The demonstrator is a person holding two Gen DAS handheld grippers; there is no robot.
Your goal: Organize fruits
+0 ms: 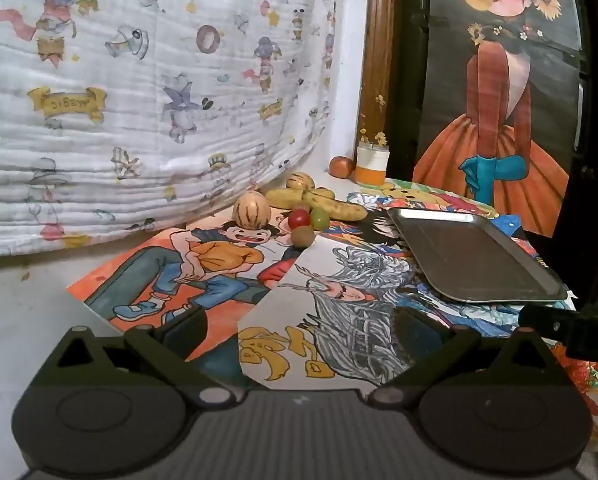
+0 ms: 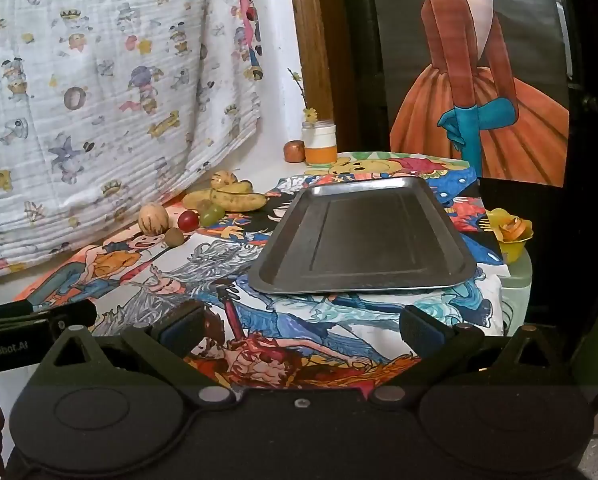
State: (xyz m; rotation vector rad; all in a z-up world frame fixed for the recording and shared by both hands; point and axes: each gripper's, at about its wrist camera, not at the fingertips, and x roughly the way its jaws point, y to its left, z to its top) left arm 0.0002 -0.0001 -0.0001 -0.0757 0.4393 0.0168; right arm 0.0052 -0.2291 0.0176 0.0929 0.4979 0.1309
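**Fruits and tray on the table**

The metal tray is lying on the drawings that are covering the table. The fruits are sitting in a group at about ten o'clock from the tray, well apart from it: the bananas at the back, a striped melon at nine o'clock from the two grapes, and a kiwi just in front. A jar is standing behind, at twelve o'clock.
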